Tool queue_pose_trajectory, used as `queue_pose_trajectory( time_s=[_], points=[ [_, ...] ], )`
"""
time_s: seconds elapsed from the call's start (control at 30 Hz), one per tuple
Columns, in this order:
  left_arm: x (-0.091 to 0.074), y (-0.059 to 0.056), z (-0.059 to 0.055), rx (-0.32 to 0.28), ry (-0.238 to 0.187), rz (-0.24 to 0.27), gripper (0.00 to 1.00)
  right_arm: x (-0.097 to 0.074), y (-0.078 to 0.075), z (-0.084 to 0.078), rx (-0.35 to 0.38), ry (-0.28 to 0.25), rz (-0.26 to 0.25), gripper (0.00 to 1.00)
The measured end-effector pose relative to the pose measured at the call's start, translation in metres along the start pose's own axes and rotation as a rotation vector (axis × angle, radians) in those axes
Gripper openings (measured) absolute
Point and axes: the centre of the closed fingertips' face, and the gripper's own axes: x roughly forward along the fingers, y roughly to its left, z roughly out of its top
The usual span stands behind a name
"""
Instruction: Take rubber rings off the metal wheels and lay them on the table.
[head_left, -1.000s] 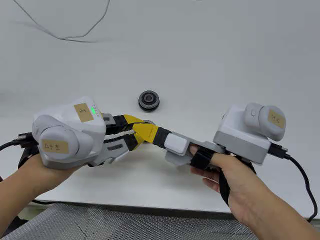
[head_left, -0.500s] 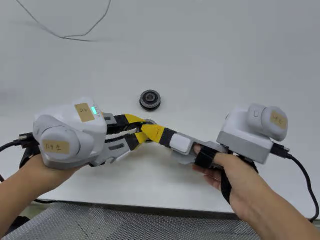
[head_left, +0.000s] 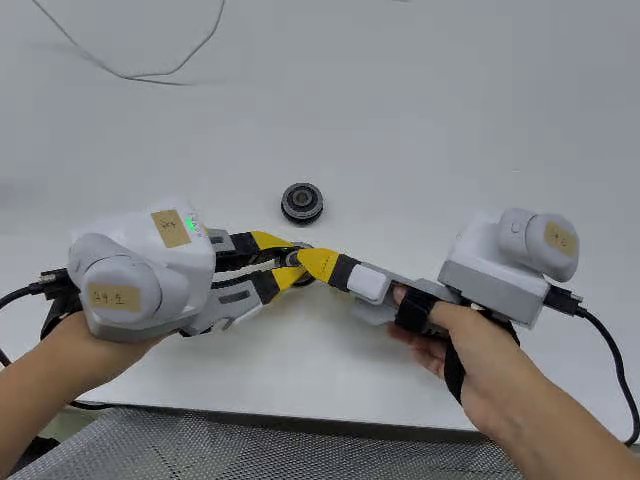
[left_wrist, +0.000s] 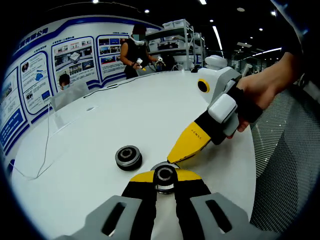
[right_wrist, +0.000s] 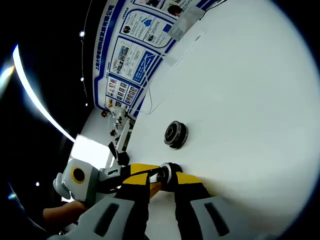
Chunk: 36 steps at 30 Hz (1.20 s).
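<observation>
Rubber rings are the target, and the work is on the first metal wheel (left_wrist: 165, 175), which sits clamped between the yellow tips of the left gripper (head_left: 272, 263) just above the tabletop (head_left: 420, 130), not far from its near edge. The left jaws are drawn narrow and bear on the wheel from both sides. The right gripper (head_left: 312, 262) comes in from the opposite side and meets the same wheel. In the right gripper view its two yellow tips stand close together with the wheel between them. Whether they already pinch the ring or only touch the rim cannot be told, nor can the ring be made out clearly on this wheel.

The step looks like the stripping itself, one tool holding the wheel while the other works at its edge. The next move probably calls for a firm bite on the rubber alone, then a pull away from the left jaws without twisting the wheel loose.

A second wheel (head_left: 301, 201), with a dark outer band, lies flat farther in toward the middle of the tabletop, apart from both tools.
</observation>
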Motion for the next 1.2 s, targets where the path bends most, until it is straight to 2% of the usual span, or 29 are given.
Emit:
queue_pose_trajectory(
  time_s=[0.2,0.43,0.8,1.2],
  points=[
    [0.0,0.001,-0.001,0.001,0.0,-0.004,0.13,0.001,-0.002,-0.003,0.011,0.025,-0.024,0.11],
    [0.001,0.003,-0.004,0.002,0.0,-0.005,0.13,0.002,-0.008,-0.001,0.002,0.056,-0.041,0.06],
    [0.003,0.005,-0.006,0.003,0.0,-0.007,0.13,0.001,-0.011,0.0,0.017,0.08,-0.042,0.05],
    [0.003,0.004,-0.006,0.004,0.001,-0.004,0.13,-0.005,0.001,-0.005,0.013,0.086,-0.044,0.03]
  ],
)
